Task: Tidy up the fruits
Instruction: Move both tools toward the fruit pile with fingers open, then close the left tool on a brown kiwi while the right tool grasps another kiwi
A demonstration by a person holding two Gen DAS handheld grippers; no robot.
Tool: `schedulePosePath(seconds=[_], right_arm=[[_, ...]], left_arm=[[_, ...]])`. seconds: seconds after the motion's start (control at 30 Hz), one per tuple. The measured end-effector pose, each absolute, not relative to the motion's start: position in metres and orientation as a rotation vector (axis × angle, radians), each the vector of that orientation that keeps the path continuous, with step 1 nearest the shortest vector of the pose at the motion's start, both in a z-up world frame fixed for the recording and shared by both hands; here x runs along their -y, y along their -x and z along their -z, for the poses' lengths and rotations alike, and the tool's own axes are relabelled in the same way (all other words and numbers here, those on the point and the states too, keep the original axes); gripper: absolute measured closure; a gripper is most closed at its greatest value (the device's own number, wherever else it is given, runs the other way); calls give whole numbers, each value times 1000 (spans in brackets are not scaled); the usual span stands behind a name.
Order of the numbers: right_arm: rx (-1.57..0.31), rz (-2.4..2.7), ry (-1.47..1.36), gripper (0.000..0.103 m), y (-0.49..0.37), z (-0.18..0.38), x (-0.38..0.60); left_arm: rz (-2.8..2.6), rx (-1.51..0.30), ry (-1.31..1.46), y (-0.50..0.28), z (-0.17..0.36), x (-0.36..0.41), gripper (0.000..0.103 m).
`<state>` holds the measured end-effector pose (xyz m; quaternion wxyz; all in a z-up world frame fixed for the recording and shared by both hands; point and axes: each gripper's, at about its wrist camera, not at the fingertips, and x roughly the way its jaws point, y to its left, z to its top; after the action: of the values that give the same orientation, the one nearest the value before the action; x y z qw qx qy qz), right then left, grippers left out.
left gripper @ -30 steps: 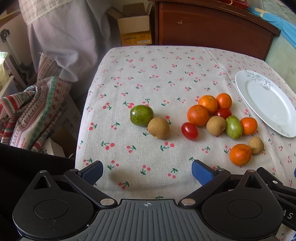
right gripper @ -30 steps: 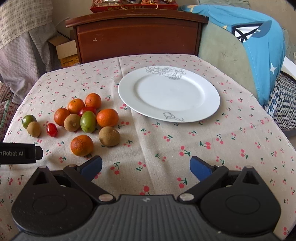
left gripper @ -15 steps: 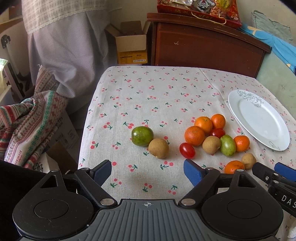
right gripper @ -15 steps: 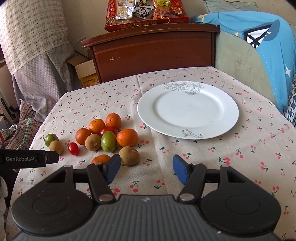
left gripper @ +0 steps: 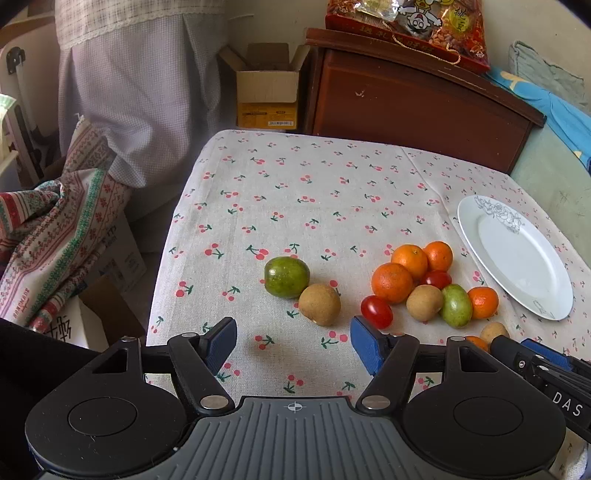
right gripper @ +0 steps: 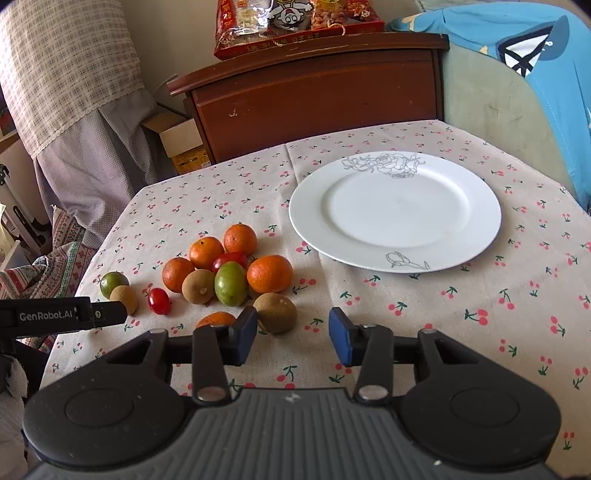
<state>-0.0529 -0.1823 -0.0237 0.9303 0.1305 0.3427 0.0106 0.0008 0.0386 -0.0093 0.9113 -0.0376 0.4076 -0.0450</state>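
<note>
A cluster of small fruits lies on the cherry-print tablecloth: several oranges, brown fruits, a green one and red tomatoes. A green fruit and a brown fruit sit apart on the left. An empty white plate lies right of the cluster; it also shows in the left wrist view. My left gripper is open and empty, above the table's near edge. My right gripper is open and empty, just short of the nearest brown fruit.
A brown wooden cabinet with a red snack bag stands behind the table. A cardboard box sits on the floor. Patterned cloth lies left of the table, a blue cushion on the right.
Both grippers have pulled back and tilted up, so more of the room shows. Both sets of jaws have narrowed, the right more than the left. The fruits and plate have not moved.
</note>
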Motion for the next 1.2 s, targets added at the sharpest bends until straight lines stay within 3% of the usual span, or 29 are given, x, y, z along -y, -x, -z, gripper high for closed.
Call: schedulePosePath(seconds=[0.13, 0.57, 0.97, 1.07, 1.2], right_arm=[[-698, -35, -276, 64, 50, 24, 182], [-690, -66, -271, 71, 47, 26, 177], [-697, -73, -305, 73, 45, 26, 178], [-698, -85, -306, 78, 46, 27, 178], [-697, -75, -305, 78, 47, 26, 178]], left_arm=[[108, -827, 68, -2, 12, -37, 36], [146, -787, 53, -14, 20, -25, 67], [161, -781, 34, -10, 22, -22, 68], [182, -778, 52, -11, 21, -23, 79], [190, -774, 49, -8, 20, -21, 80]])
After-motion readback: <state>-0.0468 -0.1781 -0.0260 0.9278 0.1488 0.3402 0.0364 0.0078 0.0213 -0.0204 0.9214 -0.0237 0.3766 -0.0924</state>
